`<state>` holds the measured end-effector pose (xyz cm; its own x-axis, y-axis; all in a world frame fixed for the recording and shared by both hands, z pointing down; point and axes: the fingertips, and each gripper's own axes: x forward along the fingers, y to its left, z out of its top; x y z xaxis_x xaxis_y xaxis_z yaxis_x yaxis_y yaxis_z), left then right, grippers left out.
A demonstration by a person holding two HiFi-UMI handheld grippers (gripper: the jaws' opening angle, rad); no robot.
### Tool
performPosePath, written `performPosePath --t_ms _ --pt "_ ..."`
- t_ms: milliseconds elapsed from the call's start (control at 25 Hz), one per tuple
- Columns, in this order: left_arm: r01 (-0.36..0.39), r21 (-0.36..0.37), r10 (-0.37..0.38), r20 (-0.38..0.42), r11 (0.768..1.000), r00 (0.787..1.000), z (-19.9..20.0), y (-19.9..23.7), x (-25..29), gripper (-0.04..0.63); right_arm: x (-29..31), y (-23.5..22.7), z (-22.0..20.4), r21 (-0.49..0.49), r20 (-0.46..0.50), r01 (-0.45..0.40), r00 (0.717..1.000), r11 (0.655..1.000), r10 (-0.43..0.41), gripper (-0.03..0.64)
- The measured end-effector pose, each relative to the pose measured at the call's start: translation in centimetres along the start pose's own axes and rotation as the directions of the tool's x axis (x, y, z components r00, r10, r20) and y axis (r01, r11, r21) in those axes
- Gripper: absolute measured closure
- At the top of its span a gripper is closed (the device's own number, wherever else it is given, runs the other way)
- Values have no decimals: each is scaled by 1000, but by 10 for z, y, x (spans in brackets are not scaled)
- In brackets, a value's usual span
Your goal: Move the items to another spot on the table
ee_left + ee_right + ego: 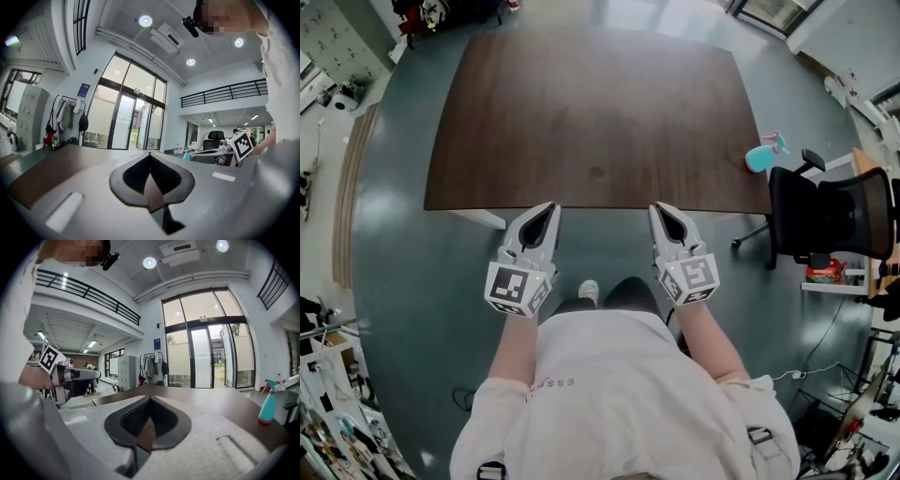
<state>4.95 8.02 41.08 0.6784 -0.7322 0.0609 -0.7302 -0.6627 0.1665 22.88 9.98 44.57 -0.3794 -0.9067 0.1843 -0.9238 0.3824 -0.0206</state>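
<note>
Far right on the table [591,112], a small, indistinct spray bottle [764,155].

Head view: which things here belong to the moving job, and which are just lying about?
Job: table; teal spray bottle, the only item on it, at its right edge; left gripper and right gripper, both shut and empty.
Lying about: black office chair right of the table.

table [595,112]: dark brown, with faint wood grain
spray bottle [762,157]: turquoise body, pink head
left gripper [546,211]: pale grey shell, black pads, cube with black-and-white square markers
right gripper [664,214]: same pale grey, black pads, black-and-white cube
floor [394,253]: dull grey-green
office chair [825,214]: black
shirt [619,394]: white
</note>
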Motion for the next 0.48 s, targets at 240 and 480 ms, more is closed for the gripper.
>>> performPosePath --t_ms 240,480 --pt "-1 12 2 -28 1000 1000 -5 5 2 578 3 5 -2 -5 -12 -4 1000 1000 3 626" --pt "21 11 -21 -25 1000 999 -5 -1 -2 578 -2 9 0 -18 -19 1 1000 1000 -1 626"
